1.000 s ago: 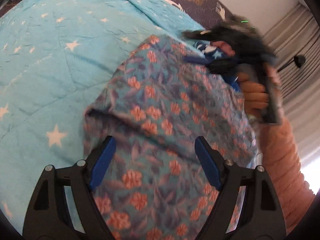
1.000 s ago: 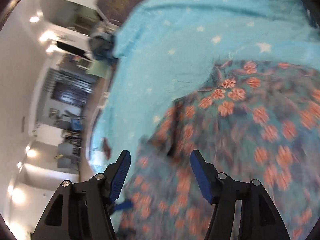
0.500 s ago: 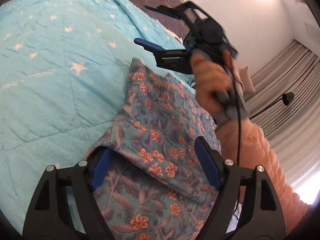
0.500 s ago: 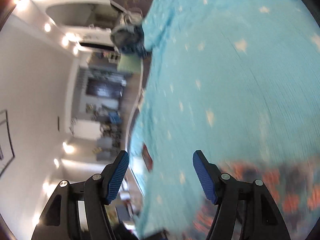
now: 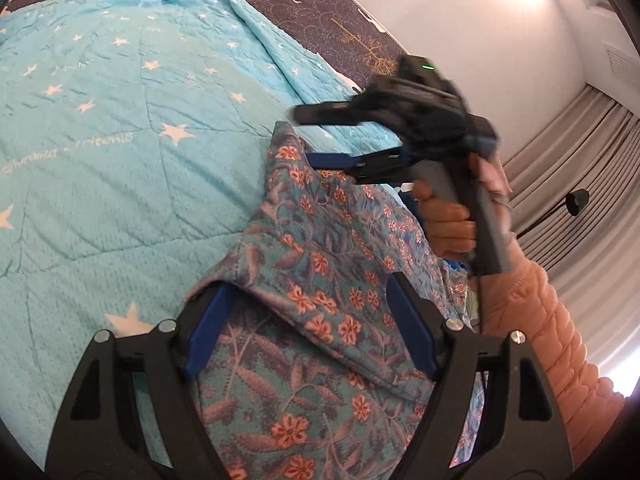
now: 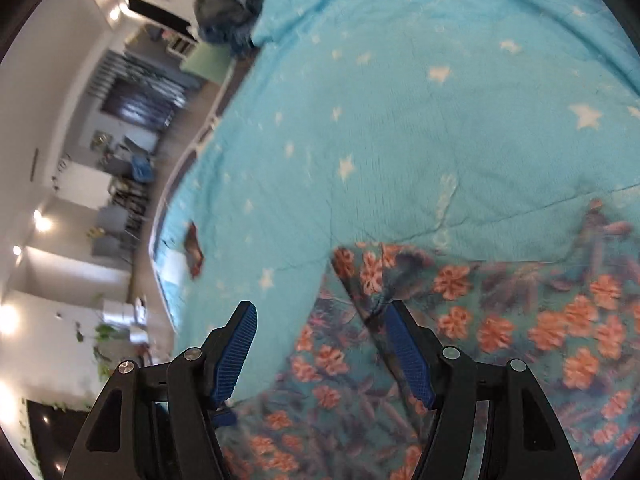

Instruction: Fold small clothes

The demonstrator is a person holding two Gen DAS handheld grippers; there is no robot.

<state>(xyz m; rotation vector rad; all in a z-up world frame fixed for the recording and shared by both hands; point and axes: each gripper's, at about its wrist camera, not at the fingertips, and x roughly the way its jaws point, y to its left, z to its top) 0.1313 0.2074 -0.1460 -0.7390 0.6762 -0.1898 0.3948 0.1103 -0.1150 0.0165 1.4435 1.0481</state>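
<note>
A small teal garment with orange flowers (image 5: pixel 320 280) lies on a turquoise star-print blanket (image 5: pixel 100 140). In the left wrist view my left gripper (image 5: pixel 308 328) is open, its blue pads either side of a folded edge of the garment. My right gripper (image 5: pixel 320 140) shows there too, open, hovering over the garment's far corner. In the right wrist view the right gripper (image 6: pixel 324 340) is open and empty above the garment's (image 6: pixel 480 340) corner, with the blanket (image 6: pixel 400 120) beyond.
A dark patterned bedsheet (image 5: pixel 320 12) borders the blanket at the far side. A heap of dark clothes (image 6: pixel 228 20) sits at the bed's far corner. A small red-brown item (image 6: pixel 194 250) lies near the bed edge. Curtains (image 5: pixel 580 168) hang at the right.
My right gripper swung up away from the garment, then came back down over its far corner. My left gripper stayed open, now closer over the folded edge.
</note>
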